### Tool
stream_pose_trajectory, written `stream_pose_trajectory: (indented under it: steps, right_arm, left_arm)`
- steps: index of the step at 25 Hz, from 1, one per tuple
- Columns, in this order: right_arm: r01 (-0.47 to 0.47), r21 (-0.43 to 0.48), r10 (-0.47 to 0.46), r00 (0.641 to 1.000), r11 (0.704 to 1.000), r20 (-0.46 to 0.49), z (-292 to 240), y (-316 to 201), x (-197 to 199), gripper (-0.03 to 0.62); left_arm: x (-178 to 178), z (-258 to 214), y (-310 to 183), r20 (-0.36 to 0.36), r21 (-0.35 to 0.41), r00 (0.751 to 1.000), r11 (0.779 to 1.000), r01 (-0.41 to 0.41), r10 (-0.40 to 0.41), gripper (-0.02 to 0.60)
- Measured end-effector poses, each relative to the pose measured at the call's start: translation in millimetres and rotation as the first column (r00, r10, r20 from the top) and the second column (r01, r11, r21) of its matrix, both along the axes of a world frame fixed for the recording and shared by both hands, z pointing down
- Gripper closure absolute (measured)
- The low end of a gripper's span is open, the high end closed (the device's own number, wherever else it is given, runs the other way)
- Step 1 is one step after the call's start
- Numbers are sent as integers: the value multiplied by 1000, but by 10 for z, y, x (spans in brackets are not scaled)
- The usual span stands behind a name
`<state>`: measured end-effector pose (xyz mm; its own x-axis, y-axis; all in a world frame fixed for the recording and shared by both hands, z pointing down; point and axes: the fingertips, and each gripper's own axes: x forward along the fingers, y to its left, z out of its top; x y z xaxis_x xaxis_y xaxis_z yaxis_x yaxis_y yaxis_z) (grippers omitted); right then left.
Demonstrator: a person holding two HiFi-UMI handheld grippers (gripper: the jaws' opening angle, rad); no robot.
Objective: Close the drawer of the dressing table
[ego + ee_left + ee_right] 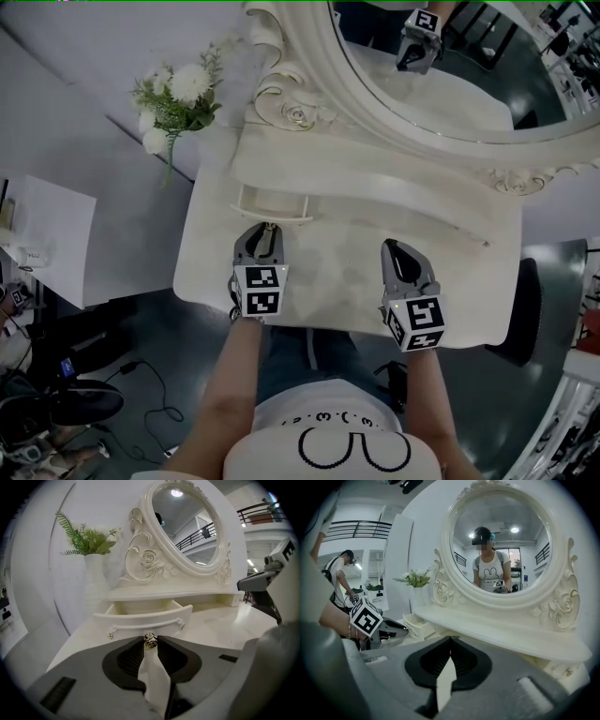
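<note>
The white dressing table has a small drawer pulled out under its shelf at the left. In the left gripper view the drawer front carries a metal rose-shaped knob, and my left gripper has its jaw tips pressed on both sides of that knob. From above, the left gripper meets the drawer front. My right gripper rests over the tabletop to the right, shut with nothing in it. The open drawer also shows in the right gripper view.
An oval mirror in a carved frame stands at the back of the table. A white vase of flowers sits at the table's left rear corner. A second person stands far off to the left. A dark chair is at the right.
</note>
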<state>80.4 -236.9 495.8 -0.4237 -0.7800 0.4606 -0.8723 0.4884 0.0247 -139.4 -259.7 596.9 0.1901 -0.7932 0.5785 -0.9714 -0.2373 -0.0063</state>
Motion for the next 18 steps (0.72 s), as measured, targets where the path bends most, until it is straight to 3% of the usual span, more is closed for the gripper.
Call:
stream_pose_trajectory:
  steps: [18]
  right_arm:
    - [-1,22,1,1000,1000,3,-127,-69,55,592]
  left_arm:
    - [22,-43,-124,4,-28,1000,1000,9,-9,492]
